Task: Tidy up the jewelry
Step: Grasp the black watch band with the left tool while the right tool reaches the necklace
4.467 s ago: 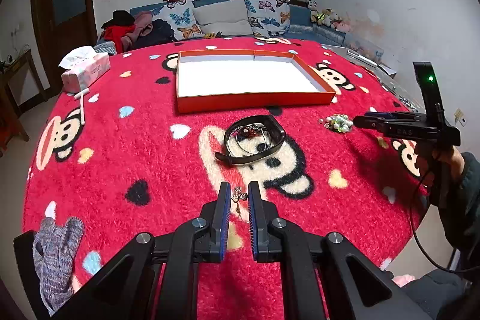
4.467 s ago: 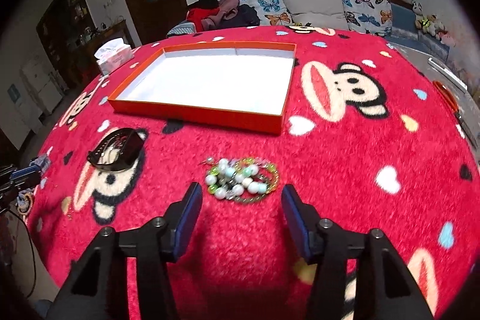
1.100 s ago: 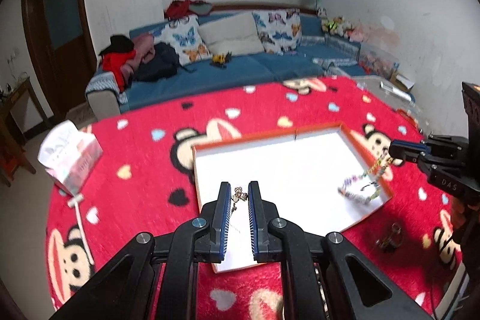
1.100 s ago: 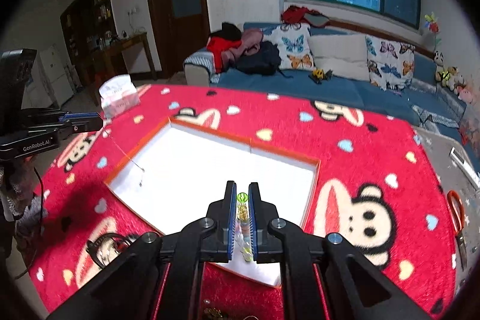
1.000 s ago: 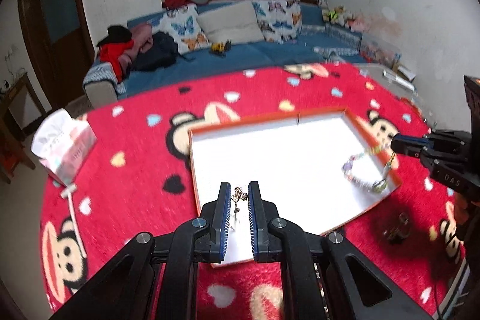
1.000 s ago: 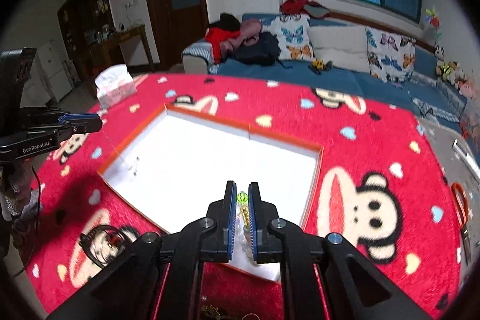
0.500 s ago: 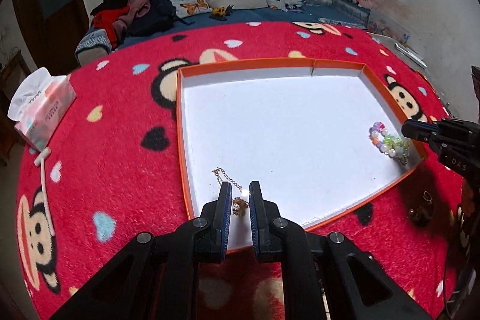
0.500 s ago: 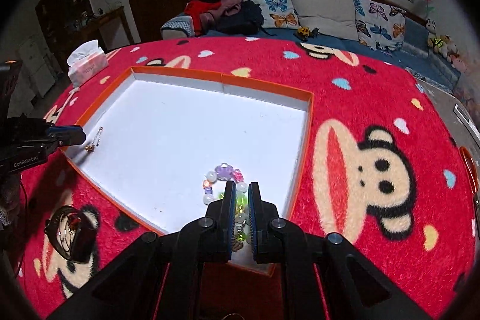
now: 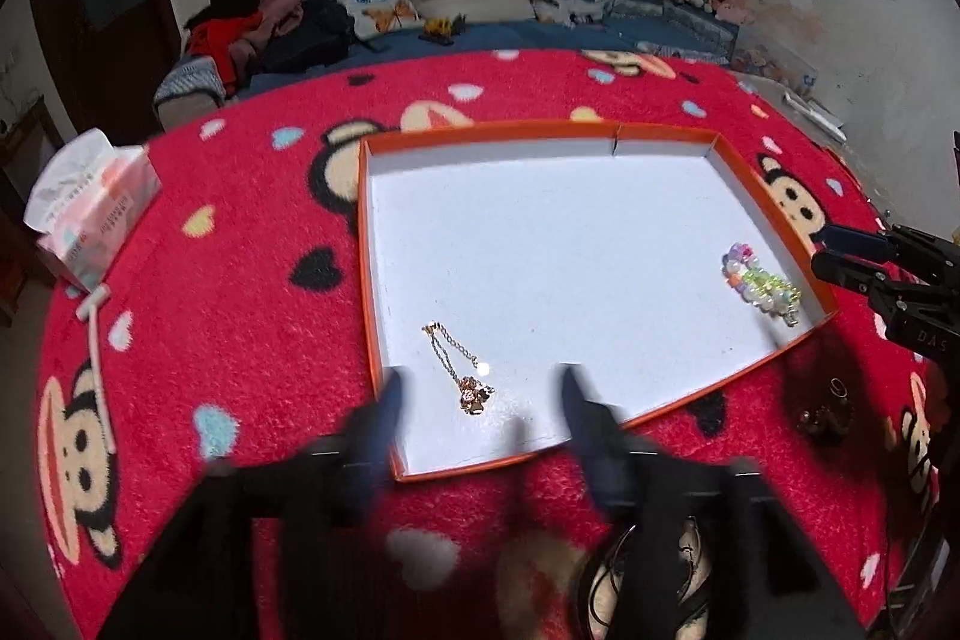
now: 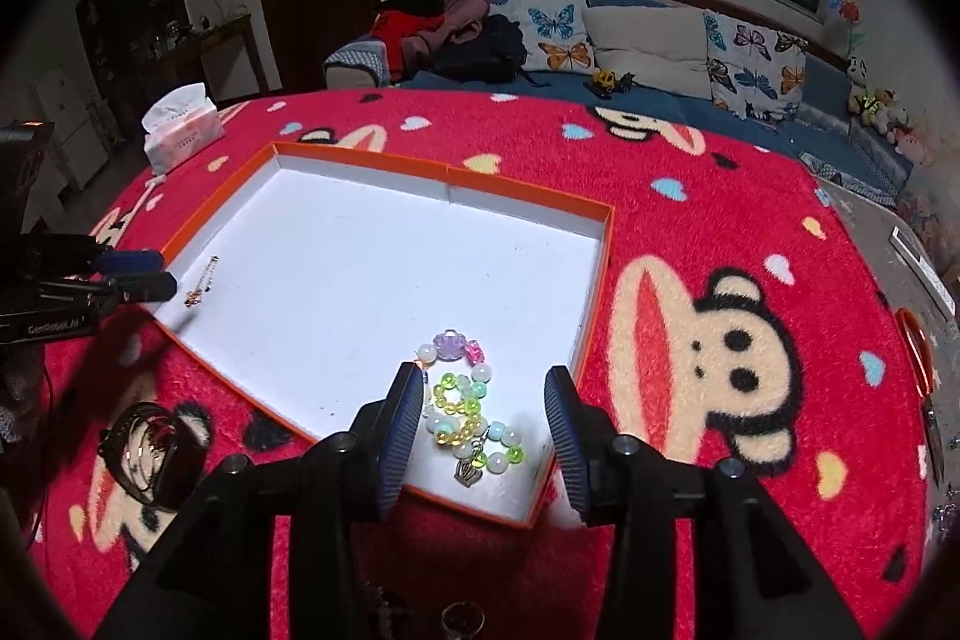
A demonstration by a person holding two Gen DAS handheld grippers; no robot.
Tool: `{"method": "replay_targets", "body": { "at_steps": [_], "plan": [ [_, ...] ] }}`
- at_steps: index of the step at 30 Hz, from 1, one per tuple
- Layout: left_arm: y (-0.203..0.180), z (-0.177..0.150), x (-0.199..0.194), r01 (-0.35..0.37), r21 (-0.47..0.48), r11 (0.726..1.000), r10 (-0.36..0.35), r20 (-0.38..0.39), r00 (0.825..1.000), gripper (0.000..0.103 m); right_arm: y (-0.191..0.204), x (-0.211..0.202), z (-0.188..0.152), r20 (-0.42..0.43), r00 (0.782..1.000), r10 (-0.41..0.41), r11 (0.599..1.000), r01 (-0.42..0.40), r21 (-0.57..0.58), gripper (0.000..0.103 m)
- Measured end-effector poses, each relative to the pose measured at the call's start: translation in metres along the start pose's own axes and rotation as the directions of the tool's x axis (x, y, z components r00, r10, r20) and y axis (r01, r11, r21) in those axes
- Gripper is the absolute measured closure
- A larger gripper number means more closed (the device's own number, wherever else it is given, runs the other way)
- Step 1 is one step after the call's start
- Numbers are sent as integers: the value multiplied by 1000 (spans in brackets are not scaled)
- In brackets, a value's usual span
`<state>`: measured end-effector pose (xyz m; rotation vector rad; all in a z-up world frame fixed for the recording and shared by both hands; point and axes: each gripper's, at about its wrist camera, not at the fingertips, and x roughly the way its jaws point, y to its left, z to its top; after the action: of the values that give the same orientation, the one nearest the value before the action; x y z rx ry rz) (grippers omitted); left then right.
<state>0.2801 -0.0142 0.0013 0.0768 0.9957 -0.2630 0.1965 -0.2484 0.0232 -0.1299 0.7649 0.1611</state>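
A thin gold chain with a pendant (image 9: 459, 370) lies on the white floor of the orange-rimmed tray (image 9: 540, 127), near its front left corner. My left gripper (image 9: 483, 400) hovers over it, blurred, its jaws opening and its pads off the chain. A coloured bead bracelet (image 10: 462, 400) rests in the tray's front right corner (image 10: 360, 160). My right gripper (image 10: 483, 430) stands over it with jaws opening and nothing pressed between the pads. The left view also shows the bracelet (image 9: 759, 283) and the right gripper (image 9: 840, 256). In the right view, the left gripper (image 10: 138, 274) is beside the chain (image 10: 201, 283).
The tray sits on a red monkey-print cloth. A black band with more jewelry inside (image 10: 153, 454) lies in front of the tray. Small rings (image 9: 828, 412) lie at the right. A tissue box (image 9: 90, 208) stands at the left, and a sofa is behind.
Both grippers came down to the tray and went from shut to open. The chain and the bead bracelet left the jaws and now lie on the tray floor.
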Motion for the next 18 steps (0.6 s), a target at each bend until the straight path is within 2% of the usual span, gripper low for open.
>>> {"method": "replay_targets", "body": {
  "at_steps": [2, 8, 9, 11, 14, 18],
  "plan": [
    [-6, -3, -13, 14, 28, 1000, -15, 27, 1000, 36, 2, -6, -2, 6, 1000, 5, 1000, -5, -5, 54],
    [-28, -26, -40, 73, 135, 988, -78, 31, 997, 35, 5, -25, -14, 12, 1000, 26, 1000, -26, -5, 50],
    [-34, -32, -44, 88, 157, 984, -93, 23, 995, 34, 6, -27, -16, 11, 999, 32, 999, -32, -3, 50],
    [-44, -43, -49, 105, 187, 977, -109, 10, 994, 20, 7, -34, -22, 13, 999, 42, 999, -42, -2, 50],
    [-61, -62, -57, 131, 255, 958, -135, 0, 991, 16, 12, -42, -31, 11, 999, 47, 999, -47, -13, 49],
    [-80, -79, -52, 127, 338, 933, -126, -24, 992, 15, 18, -51, -46, 2, 999, 51, 998, -51, -23, 48]
  ]
}}
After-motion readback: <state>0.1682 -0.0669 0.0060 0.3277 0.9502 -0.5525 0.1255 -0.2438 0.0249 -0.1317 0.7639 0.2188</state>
